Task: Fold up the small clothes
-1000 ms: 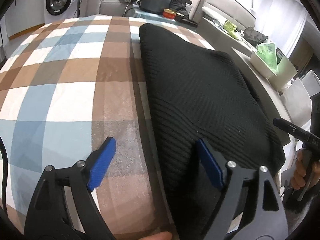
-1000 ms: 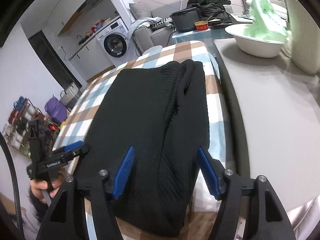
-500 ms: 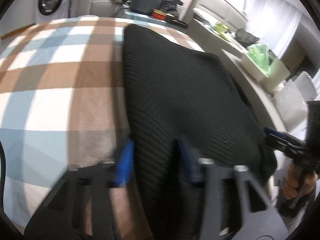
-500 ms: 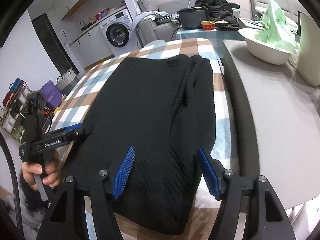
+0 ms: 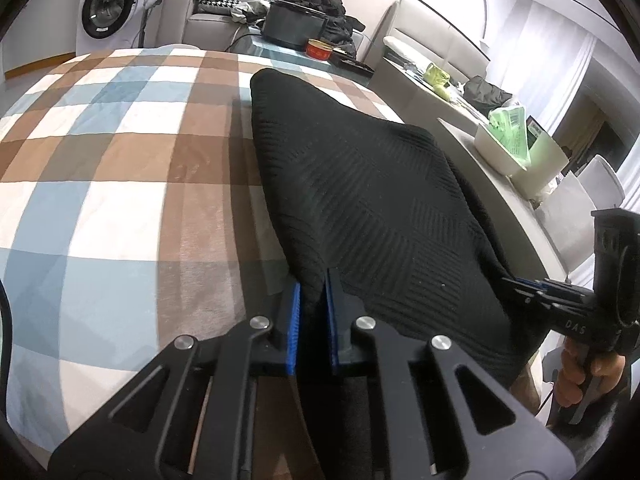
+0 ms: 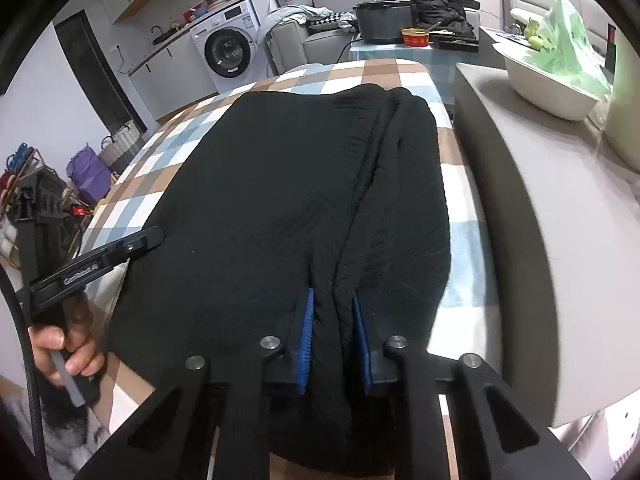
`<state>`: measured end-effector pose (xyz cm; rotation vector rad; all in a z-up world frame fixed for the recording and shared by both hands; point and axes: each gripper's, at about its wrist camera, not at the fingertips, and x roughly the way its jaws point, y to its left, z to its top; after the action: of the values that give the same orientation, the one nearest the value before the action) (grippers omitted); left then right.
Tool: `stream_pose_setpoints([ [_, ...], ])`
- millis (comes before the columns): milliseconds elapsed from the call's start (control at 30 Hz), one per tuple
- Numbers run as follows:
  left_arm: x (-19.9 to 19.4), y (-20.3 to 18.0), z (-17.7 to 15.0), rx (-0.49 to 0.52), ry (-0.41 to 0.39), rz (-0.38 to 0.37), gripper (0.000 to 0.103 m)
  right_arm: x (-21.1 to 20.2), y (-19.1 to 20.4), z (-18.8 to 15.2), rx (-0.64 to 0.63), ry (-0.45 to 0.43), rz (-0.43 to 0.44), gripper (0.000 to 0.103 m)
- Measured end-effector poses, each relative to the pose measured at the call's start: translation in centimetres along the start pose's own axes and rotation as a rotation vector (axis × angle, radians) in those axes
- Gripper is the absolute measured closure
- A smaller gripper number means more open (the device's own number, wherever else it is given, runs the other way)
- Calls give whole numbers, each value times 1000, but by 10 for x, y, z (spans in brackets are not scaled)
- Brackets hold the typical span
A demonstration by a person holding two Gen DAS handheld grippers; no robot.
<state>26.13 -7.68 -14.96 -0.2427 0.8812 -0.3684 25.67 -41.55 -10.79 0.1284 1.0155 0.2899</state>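
Two grippers have just been closing on the near hem of the black knit garment [image 5: 360, 208], which lies lengthwise on the right half of the checked cloth [image 5: 100, 168]. At the near left corner, the left gripper [image 5: 311, 320] pinches a thin edge of the knit between its blue pads. Further right, the right gripper [image 6: 333, 336] squeezes a thicker bunched ridge of the same hem, where a fold runs along the garment's right side. The step in hand looks like securing both near corners for a fold; the next move likely calls for lifting the two together and carrying the hem toward the far edge, keeping it level so the layers do not slip. To the right, the grey counter [image 6: 540, 240] stands close beside the cloth with a white bowl [image 6: 548, 92] on it, holding a green bag; it could crowd the right hand. Far off are a washing machine [image 5: 108, 12] and a sofa, well clear.
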Motion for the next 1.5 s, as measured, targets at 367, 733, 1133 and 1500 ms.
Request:
stream_pose_setpoints([
  [367,-57,78,-16,-85,-45,100,95,32,73,10,-112,32,127,86],
  [733,-89,143,-19,-160,-61,157,95,46,122,17,-221,50,171,82],
  [1133,-82,136,-19,-141,-55,164,94,30,77,21,-16,5,252,74],
  [1500,-80,135,-20,-133,-50,166,91,47,78,25,-6,28,155,97],
])
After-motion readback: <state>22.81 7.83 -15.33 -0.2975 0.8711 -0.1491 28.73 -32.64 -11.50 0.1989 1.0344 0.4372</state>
